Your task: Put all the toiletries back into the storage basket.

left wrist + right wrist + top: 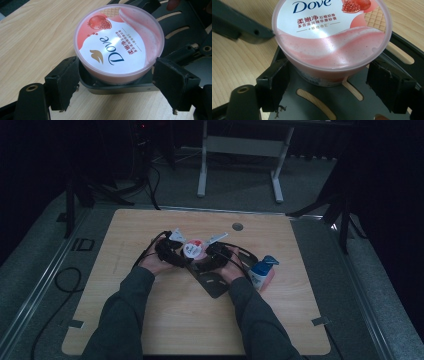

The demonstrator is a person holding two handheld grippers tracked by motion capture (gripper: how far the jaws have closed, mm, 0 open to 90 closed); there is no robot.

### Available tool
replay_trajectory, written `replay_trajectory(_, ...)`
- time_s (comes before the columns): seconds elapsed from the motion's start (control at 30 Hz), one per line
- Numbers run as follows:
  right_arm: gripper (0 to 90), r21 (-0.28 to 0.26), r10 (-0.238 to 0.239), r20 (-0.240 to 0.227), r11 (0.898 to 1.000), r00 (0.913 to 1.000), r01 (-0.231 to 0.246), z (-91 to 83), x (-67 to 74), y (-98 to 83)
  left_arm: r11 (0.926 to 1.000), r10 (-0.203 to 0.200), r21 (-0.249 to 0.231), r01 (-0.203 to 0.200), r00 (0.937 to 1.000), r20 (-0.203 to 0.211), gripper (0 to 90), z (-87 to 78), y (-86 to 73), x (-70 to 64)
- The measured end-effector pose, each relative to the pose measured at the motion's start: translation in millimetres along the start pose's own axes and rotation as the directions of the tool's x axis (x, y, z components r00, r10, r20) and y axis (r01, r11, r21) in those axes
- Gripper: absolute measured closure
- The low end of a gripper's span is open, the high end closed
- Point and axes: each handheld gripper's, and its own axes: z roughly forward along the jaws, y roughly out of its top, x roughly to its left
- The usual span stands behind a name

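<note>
A pink Dove tub (pixel 193 249) with a pomegranate picture on its lid stands upright on one end of a dark slotted plate (pixel 215 282) at the middle of the wooden table. My left gripper (pixel 181 251) comes at it from the left and my right gripper (pixel 206 252) from the right. In the left gripper view the tub (pixel 117 42) sits between the two black pads (pixel 66 80), which stand close beside its wall. In the right gripper view the tub (pixel 332 35) is between the pads (pixel 387 85) with small gaps showing on both sides.
A pink pump bottle with a blue cap (pixel 262 272) lies on the table just right of my right hand. A round hole (pixel 237 226) is in the tabletop behind the tub. Cables trail off the left edge, and a white frame (pixel 240 150) stands beyond the table.
</note>
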Motion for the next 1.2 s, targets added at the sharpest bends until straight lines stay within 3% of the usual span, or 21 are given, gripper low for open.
replay_trajectory(0.27, 22.3, -0.002, 0.025, 0.023, 1.000, 0.9994, -0.025, -3.5, 4.9, -2.3, 0.9998, -0.013, -0.017, 0.013, 0.9999, -0.010, 22.4, -4.2, -3.7, 0.6)
replay_trajectory(0.4, 25.6, -0.024, 0.051, 0.064, 0.999, 0.9966, -0.049, -10.5, 11.6, -4.7, 0.9976, -0.047, -0.051, 0.046, 0.9989, -0.005, 24.0, -11.7, -8.9, 3.2)
replay_trajectory(0.47, 26.5, -0.027, 0.059, 0.064, 0.998, 0.9962, -0.057, -12.6, 13.6, -4.6, 0.9969, -0.053, -0.058, 0.052, 0.9986, -0.005, 24.3, -13.3, -10.3, 3.2)
replay_trajectory(0.57, 29.3, -0.033, 0.070, 0.110, 0.997, 0.9914, -0.067, -23.1, 24.9, -3.1, 0.9934, -0.077, -0.087, 0.076, 0.9970, -0.009, 24.6, -20.5, -16.9, 1.8)
replay_trajectory(0.7, 30.2, -0.044, 0.075, 0.101, 0.997, 0.9921, -0.071, -34.3, 33.8, -3.4, 0.9908, -0.091, -0.102, 0.089, 0.9958, -0.010, 24.9, -24.9, -21.6, 0.1)
replay_trajectory(1.03, 24.8, -0.034, 0.037, 0.061, 0.999, 0.9974, -0.035, -57.4, 45.5, -6.0, 0.9871, -0.107, -0.119, 0.106, 0.9942, -0.004, 25.6, -25.1, -30.1, -8.0)
replay_trajectory(1.2, 24.6, -0.005, -0.034, 0.074, 0.999, 0.9966, 0.034, -75.8, 53.5, -8.6, 0.9869, -0.109, -0.119, 0.109, 0.9941, 0.004, 25.7, -22.1, -34.3, -15.0)
